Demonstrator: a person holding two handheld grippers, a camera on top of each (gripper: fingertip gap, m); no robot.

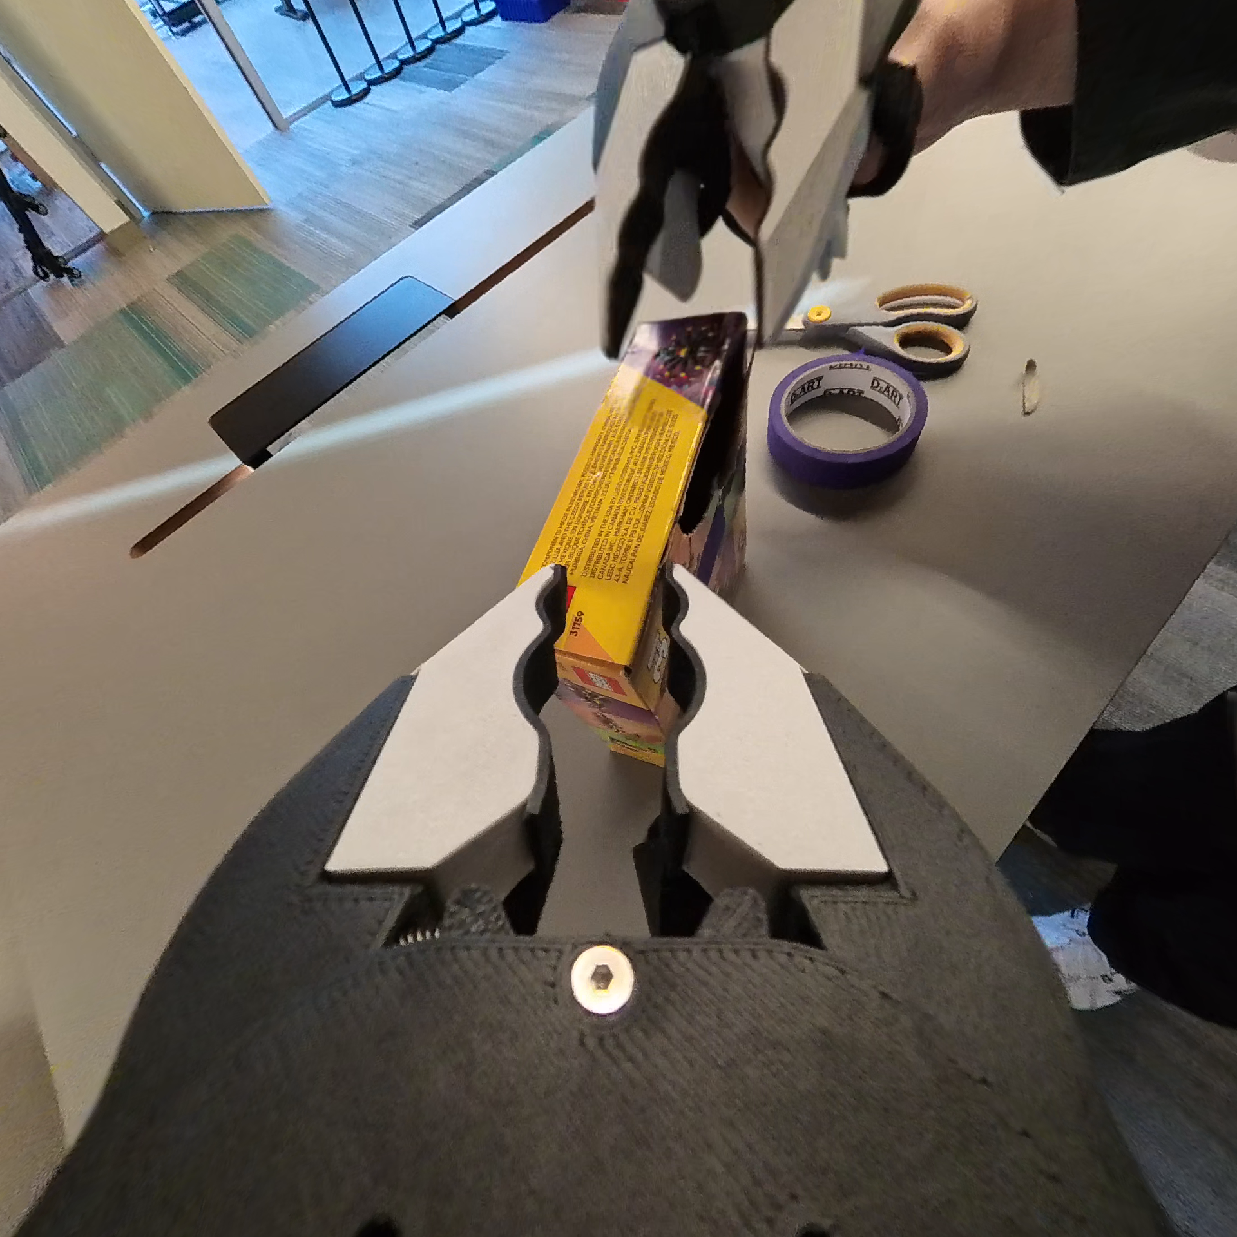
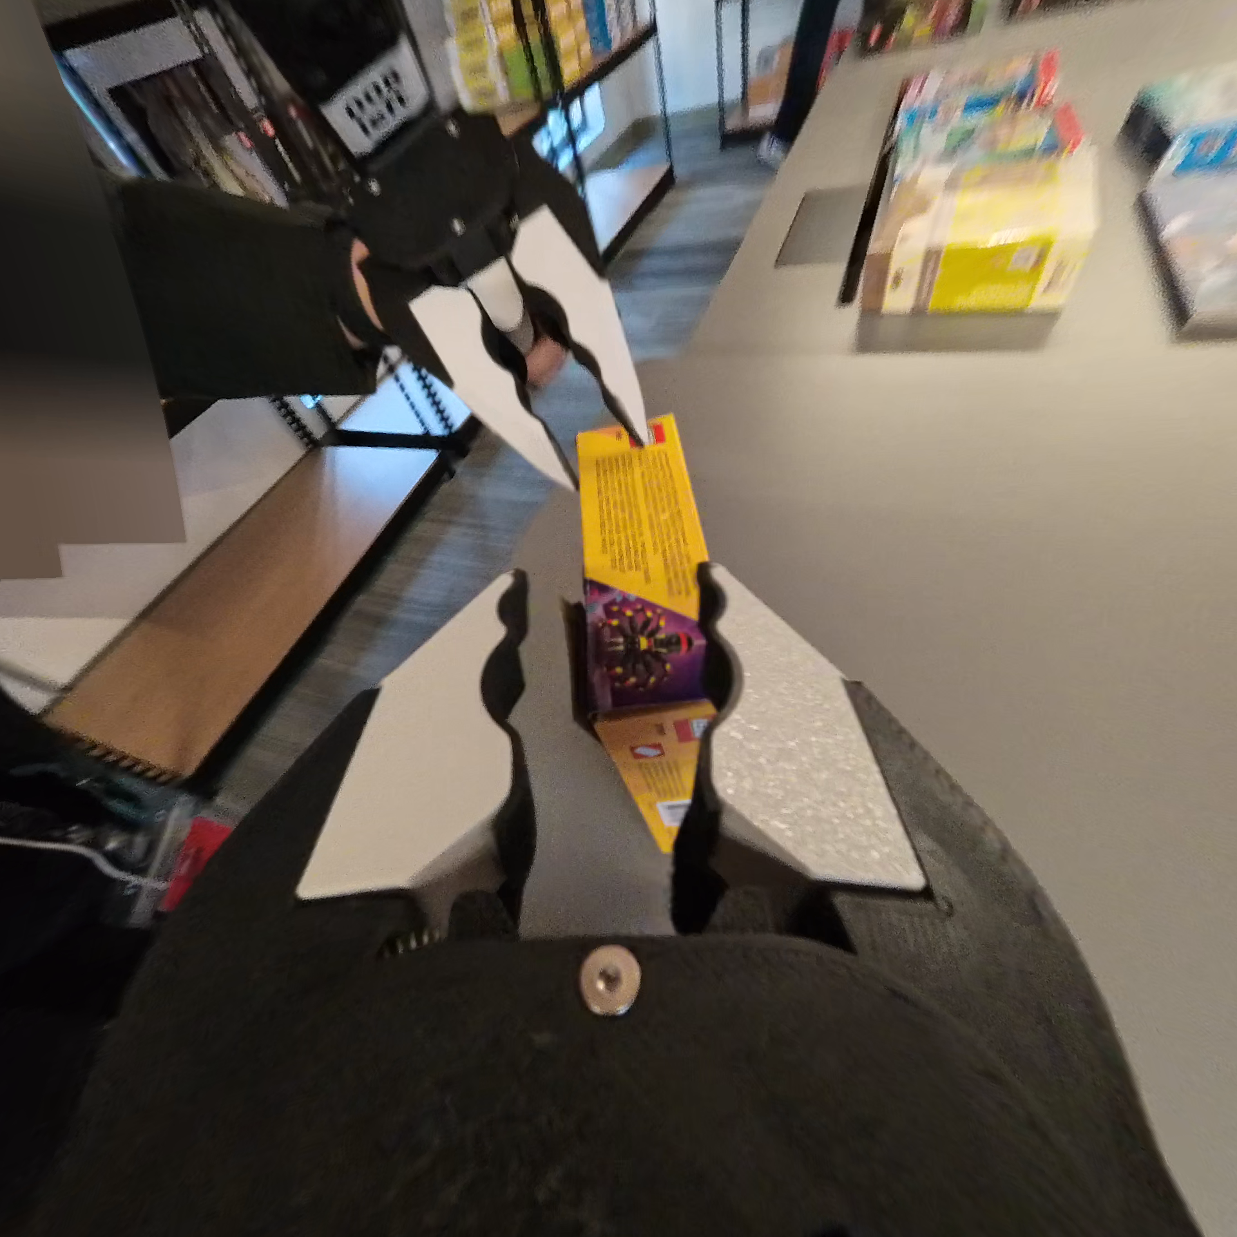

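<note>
A narrow yellow and purple toy box (image 1: 622, 495) stands on edge on the grey table (image 1: 335, 636). My left gripper (image 1: 614, 575) is shut on its near end, one finger on each side. My right gripper (image 1: 686, 341) comes down from above at the far end, open, with its tips on either side of the box. In the right wrist view the box (image 2: 642, 529) lies between my right gripper's (image 2: 612, 572) fingers. The right finger touches it and the left finger stands apart. A yellow end flap (image 2: 652, 770) hangs open there. The left gripper (image 2: 609, 462) holds the far end.
A roll of purple tape (image 1: 847, 418) and grey-and-yellow scissors (image 1: 903, 328) lie to the right of the box. A black panel (image 1: 335, 361) sits in the table at left. A stack of toy boxes (image 2: 977, 221) stands farther along the table, with shelves (image 2: 335, 134) beyond its edge. The grippers' ends are close to 7 centimeters from one another.
</note>
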